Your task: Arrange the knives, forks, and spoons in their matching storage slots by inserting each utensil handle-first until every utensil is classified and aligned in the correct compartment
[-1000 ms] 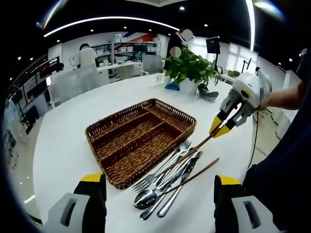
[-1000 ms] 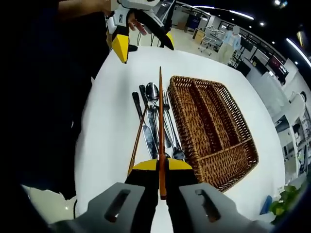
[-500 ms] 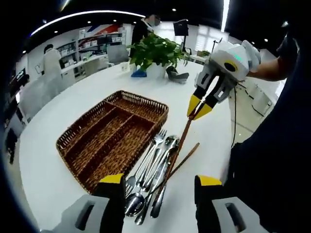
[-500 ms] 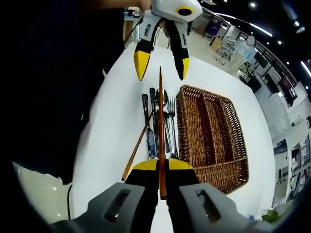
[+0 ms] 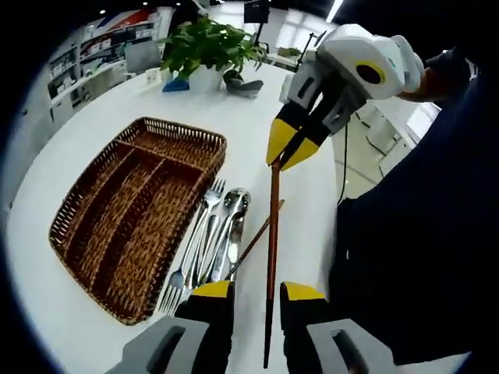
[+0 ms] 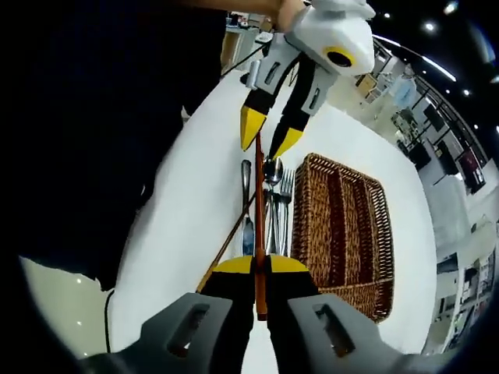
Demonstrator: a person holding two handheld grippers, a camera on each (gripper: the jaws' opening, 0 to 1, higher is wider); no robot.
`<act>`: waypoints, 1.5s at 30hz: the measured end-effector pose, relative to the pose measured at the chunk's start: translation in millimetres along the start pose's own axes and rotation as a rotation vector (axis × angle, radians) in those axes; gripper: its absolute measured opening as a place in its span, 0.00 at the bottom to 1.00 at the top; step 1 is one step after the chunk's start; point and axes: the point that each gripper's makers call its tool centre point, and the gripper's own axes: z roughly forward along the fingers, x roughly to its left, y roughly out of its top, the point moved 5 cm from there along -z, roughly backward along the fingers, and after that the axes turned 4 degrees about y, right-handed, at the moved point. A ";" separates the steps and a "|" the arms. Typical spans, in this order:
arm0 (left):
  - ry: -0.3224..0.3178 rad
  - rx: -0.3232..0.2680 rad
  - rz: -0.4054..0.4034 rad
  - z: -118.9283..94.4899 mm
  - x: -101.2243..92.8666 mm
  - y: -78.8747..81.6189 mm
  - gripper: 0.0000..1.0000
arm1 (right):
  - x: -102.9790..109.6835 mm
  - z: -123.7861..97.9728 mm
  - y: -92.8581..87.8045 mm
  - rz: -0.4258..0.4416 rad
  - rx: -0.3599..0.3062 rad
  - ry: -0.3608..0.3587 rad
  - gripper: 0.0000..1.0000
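Note:
A long brown chopstick (image 5: 273,226) hangs in the air over the table, with my right gripper (image 6: 260,269) shut on one end. That gripper (image 5: 287,148) comes in from the upper right in the left gripper view. The chopstick's other end lies between the narrowed fingers of my left gripper (image 5: 257,290), which is still open; the right gripper view has it (image 6: 269,136) straddling the far tip. Below, forks, spoons and a knife (image 5: 214,234) lie in a pile beside the wicker basket (image 5: 168,125), whose slots hold nothing. A second chopstick (image 5: 253,245) rests slanted on the pile.
The round white table (image 5: 93,109) ends just beside the cutlery, where a person's dark clothes (image 5: 413,234) stand close. A potted plant (image 5: 207,47) sits at the far side. The basket (image 6: 300,226) lies right of the cutlery (image 6: 269,210) in the right gripper view.
My left gripper has come up to the free end of the chopstick and its fingers have narrowed around it. The right gripper has kept its hold throughout.

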 end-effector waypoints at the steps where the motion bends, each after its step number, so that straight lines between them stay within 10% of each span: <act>1: -0.011 0.007 0.000 0.1 -0.8 -0.3 0.18 | -0.7 0.2 1.0 -0.014 0.003 -0.001 0.02; 21: -0.098 0.073 -0.054 4.2 -12.2 1.1 0.03 | -6.1 -0.4 7.0 -0.112 0.023 -0.002 0.02; 45: -0.142 0.006 -0.188 10.0 -23.7 0.8 0.02 | -2.2 5.9 -1.1 -0.246 0.050 -0.026 0.15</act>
